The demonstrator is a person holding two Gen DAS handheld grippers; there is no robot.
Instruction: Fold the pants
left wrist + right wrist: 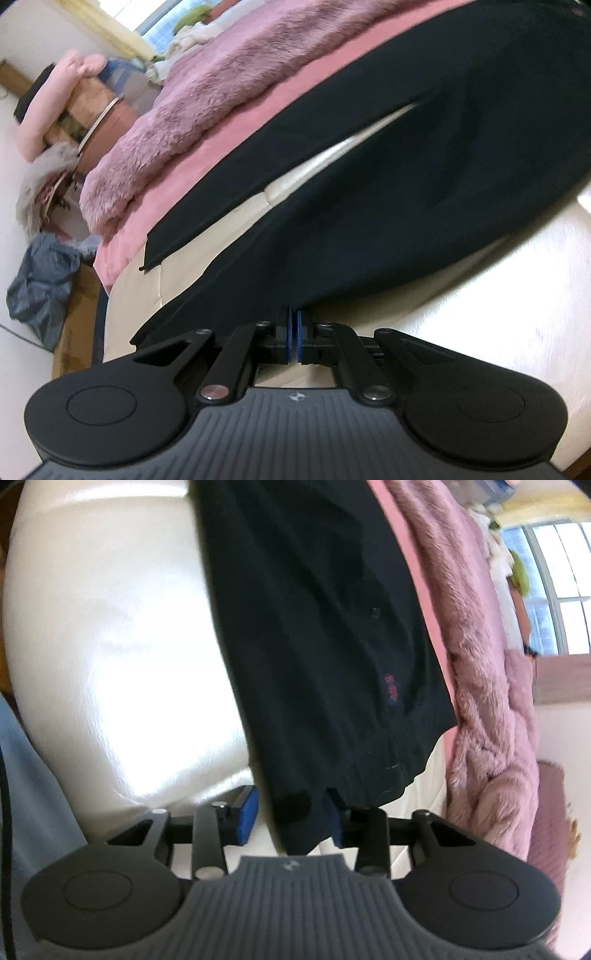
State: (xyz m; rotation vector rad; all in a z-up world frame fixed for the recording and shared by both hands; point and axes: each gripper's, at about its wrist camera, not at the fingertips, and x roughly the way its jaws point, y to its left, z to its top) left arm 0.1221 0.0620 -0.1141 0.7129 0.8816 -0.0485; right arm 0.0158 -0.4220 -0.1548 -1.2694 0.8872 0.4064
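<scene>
One pair of black pants (388,177) lies spread across the bed, over the cream sheet (461,295), with its far edge reaching onto the pink cover (221,144). Both legs show in the left wrist view, two of them, parted by a narrow wedge of sheet that runs between them. Beyond the pink cover sits one fluffy mauve blanket (207,96), bunched along the bed.

The left gripper (294,334) is down at the near edge of the nearer leg. Its two blue-padded fingers (284,336) are pressed together with barely a slit between them; the black cloth comes right down to their tips, but I cannot tell whether any of it is pinched.

The right gripper (291,814) is at the waistband end of the pants (325,646). Its two fingers (248,818) stand wide apart, and the band's corner hangs down between them, loose, near the right-hand one and clear of the left. A small red mark (390,688) is stitched on the cloth near that end, and one dark button (375,613) sits farther up.

Off the bed I count one grey bag (44,284) on the floor and one window (554,587) at the far side of the room.
</scene>
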